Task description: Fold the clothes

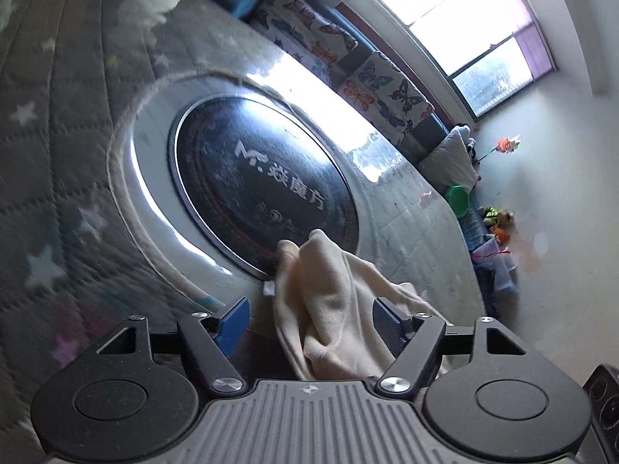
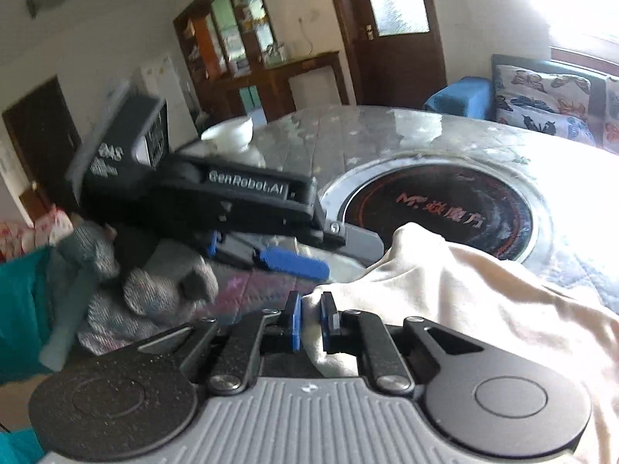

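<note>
Left tool [image 1: 309, 319] at bottom centre of the frame, blue pads [image 1: 235, 319] spread wide apart. Cream cloth [image 1: 329, 309] bunched between them, rising toward mid-frame, touching neither pad clearly. Behind it, a round black hob [image 1: 255, 181] with white lettering, set in the quilted, star-patterned bench [image 1: 46, 178]. Butterfly cushions [image 1: 309, 34] at upper centre, bright window [image 1: 476, 27] at upper right, green bowl [image 1: 458, 197] at right.

One cream garment [image 2: 464, 301], two tongs [image 1: 309, 319] [image 2: 309, 323], one round hotplate [image 1: 263, 189], two butterfly cushions [image 1: 305, 27].
</note>
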